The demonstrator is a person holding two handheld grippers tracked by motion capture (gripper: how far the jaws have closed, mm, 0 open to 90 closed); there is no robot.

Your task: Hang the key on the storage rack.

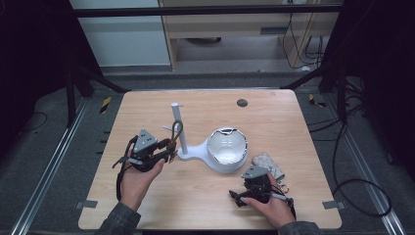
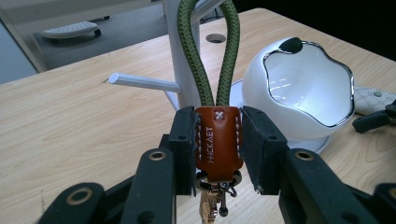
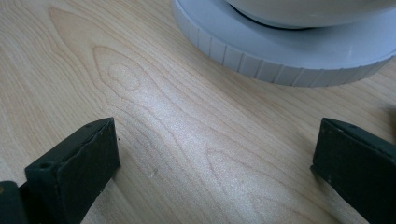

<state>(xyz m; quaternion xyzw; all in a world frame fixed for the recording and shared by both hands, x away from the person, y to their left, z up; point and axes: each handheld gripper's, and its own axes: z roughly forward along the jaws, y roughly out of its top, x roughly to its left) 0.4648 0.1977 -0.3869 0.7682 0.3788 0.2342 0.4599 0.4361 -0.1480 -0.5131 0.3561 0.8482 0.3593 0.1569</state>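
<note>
Clamped between the two black pads of the left gripper (image 2: 218,154) is the brown leather tab of a keychain (image 2: 218,142), one pad pressing each side of the tab, with a metal ring and keys hanging below it and the green cord loop (image 2: 210,51) rising above. That loop stands right in front of the white post (image 2: 184,56) of a stand, and a short white peg (image 2: 144,82) juts sideways from the post just beside the loop; whether the cord touches the post cannot be told. From the high view the left gripper (image 1: 169,147) sits left of the post (image 1: 179,129), the loop (image 1: 176,129) reaching up against it, well above the wooden table (image 1: 274,122). To the right, on the stand's flat base, sits a white bowl (image 1: 227,149) with a shiny wavy rim. Beyond the bowl, near the table's right front, the right gripper (image 1: 240,197) rests low in the person's right hand (image 1: 274,208), its jaws spread wide with only bare wood between them (image 3: 210,154), close to the ribbed grey base (image 3: 280,60). A patterned pouch (image 1: 268,164) lies just behind that gripper.
</note>
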